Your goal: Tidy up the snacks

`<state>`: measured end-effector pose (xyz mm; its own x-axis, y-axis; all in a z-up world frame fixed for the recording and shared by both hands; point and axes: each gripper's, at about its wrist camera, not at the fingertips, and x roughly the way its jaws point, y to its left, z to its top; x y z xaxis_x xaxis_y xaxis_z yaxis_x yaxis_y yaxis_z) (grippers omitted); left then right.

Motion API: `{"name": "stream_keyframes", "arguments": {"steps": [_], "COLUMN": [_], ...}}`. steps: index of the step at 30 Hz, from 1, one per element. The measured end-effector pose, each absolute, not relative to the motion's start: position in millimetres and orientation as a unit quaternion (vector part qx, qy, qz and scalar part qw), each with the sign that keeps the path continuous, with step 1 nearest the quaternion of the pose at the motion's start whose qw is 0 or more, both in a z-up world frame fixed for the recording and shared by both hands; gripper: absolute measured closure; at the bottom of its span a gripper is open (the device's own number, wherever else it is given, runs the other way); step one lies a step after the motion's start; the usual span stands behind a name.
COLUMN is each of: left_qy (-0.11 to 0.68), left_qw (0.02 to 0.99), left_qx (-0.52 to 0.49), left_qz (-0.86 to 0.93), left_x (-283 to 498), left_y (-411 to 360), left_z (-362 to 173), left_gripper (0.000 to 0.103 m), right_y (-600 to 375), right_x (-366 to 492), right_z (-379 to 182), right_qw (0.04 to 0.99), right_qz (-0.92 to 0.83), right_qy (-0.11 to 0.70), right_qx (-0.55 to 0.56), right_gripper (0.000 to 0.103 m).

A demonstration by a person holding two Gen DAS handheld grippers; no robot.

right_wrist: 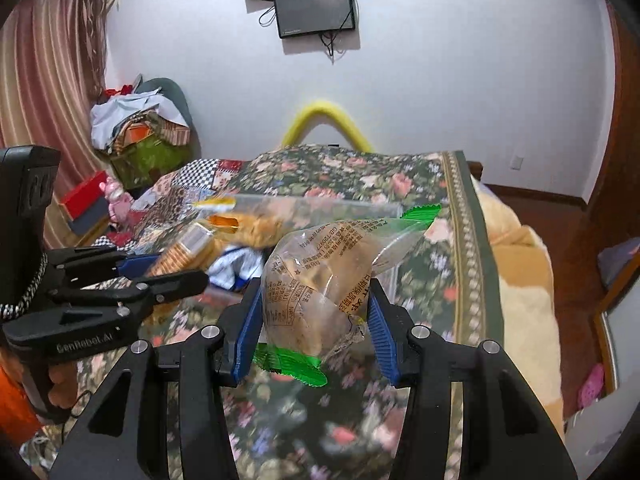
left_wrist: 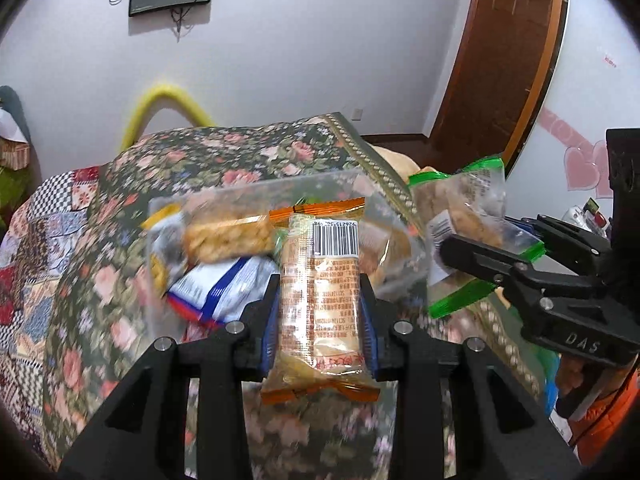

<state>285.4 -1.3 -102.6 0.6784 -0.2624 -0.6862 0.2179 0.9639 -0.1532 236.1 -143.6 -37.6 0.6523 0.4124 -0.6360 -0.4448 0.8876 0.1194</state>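
Left tongs (left_wrist: 322, 300) squeezed tight on an orange-edged snack pack (left_wrist: 320, 292), barcode side up, held above the flowery bed cover (left_wrist: 100, 280). Right tongs (right_wrist: 314, 320) squeezed tight on a green-edged snack pack (right_wrist: 320, 292), clear wrap with a brown cake inside. Same green-edged pack seen from the left camera too, off to the right, up in the air. Just past the orange-edged pack, a clear box (left_wrist: 360, 196) on the bed, with more snacks inside: a yellow bar (left_wrist: 228, 240) and a blue and white packet (left_wrist: 220, 284). Blurry bed cover all around. Behind the bed, a yellow hoop (right_wrist: 324, 120) and a white wall with a dark screen (right_wrist: 316, 8).
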Motion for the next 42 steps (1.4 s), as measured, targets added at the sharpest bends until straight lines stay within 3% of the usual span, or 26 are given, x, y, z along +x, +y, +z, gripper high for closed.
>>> {"name": "stream_keyframes", "arguments": {"steps": [13,20,27,37,42], "left_qy": [0.38,0.377,0.351,0.241,0.204], "left_qw": [0.913,0.914,0.927,0.966,0.975], "left_qx": [-0.05,-0.065,-0.048,-0.034,-0.045], "left_qz": [-0.141,-0.137,-0.126,-0.084,-0.077], "left_x": [353.1,354.1,319.8,225.6,174.8], "left_y": [-9.3,0.4,1.5,13.7,23.0], "left_z": [-121.8,-119.1,-92.9,-5.8,24.4], "left_gripper": [0.068,0.053,0.053,0.053,0.053], "right_y": [-128.4,-129.4,-140.1,-156.9,-156.2], "right_x": [297.5,300.1,272.8,204.0,158.9], "right_z": [-58.3,-55.5,-32.6,35.5,66.2], "right_qw": [0.911,0.914,0.918,0.933,0.946], "right_qz": [0.22,0.216,0.22,0.23,0.224], "right_qy": [0.342,0.337,0.324,0.275,0.235], "right_qx": [-0.068,-0.069,-0.063,-0.016,-0.012], "right_gripper": [0.057,0.055,0.055,0.054,0.039]}}
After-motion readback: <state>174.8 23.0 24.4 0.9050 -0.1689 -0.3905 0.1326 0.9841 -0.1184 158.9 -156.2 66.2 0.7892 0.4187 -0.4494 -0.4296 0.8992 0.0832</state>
